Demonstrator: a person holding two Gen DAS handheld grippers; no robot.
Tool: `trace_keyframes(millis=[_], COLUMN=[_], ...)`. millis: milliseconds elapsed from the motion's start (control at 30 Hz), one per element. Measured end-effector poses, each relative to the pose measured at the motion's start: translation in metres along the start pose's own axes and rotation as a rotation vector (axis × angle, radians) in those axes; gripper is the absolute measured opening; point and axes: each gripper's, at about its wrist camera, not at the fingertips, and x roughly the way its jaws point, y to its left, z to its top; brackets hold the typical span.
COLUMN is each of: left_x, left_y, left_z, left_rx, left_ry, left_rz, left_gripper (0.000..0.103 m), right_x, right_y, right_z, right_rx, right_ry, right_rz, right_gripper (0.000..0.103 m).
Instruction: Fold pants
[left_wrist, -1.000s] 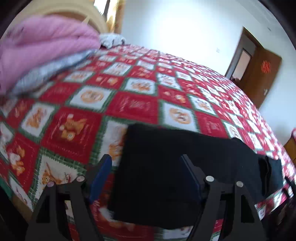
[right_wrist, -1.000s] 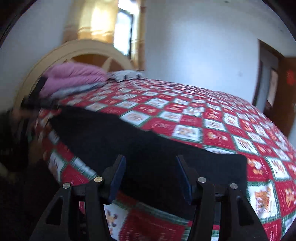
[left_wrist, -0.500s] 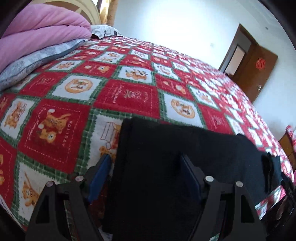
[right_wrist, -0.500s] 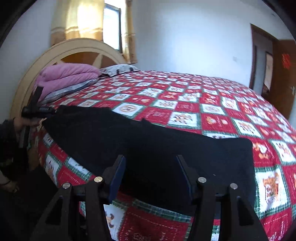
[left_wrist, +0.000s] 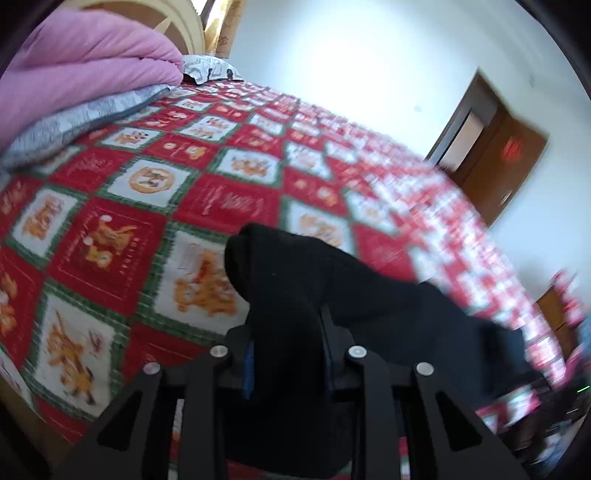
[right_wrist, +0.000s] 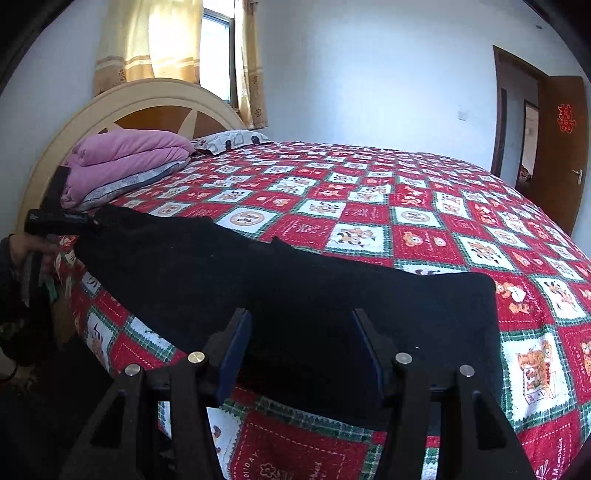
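Right now my left gripper (left_wrist: 286, 347) is clamped on one end of the black pants (right_wrist: 295, 291), the cloth bunched up between its fingers and rising in a hump above them. My right gripper (right_wrist: 301, 350) stands wide, its fingers over the other end of the pants with black cloth between them but not pinched. The pants lie stretched along the near edge of the bed, on the red, white and green checked bedspread (right_wrist: 424, 206). Seen from my right wrist, my left gripper (right_wrist: 55, 219) sits at the far end of the pants, lifting that corner. A folded pink blanket (right_wrist: 129, 155) lies by the headboard (right_wrist: 147, 107), a patterned pillow (right_wrist: 231, 138) just beside it.
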Motion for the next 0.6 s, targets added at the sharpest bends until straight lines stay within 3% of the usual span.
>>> trace_keyframes(millis=[300, 600], left_x=[-0.029, -0.025], left_y=[-0.038, -0.133], left_z=[0.01, 0.025], left_rx=[-0.171, 0.004], left_ry=[-0.001, 0.009], left_rz=[-0.301, -0.363], left_gripper=[0.028, 0.028], right_x=[-0.004, -0.01], right_y=[-0.028, -0.093], right_z=[0.006, 0.013], right_rx=[0.09, 0.252], right_ry=[0.009, 0.065], right_rz=[-0.082, -0.215], right_gripper=[0.057, 0.057])
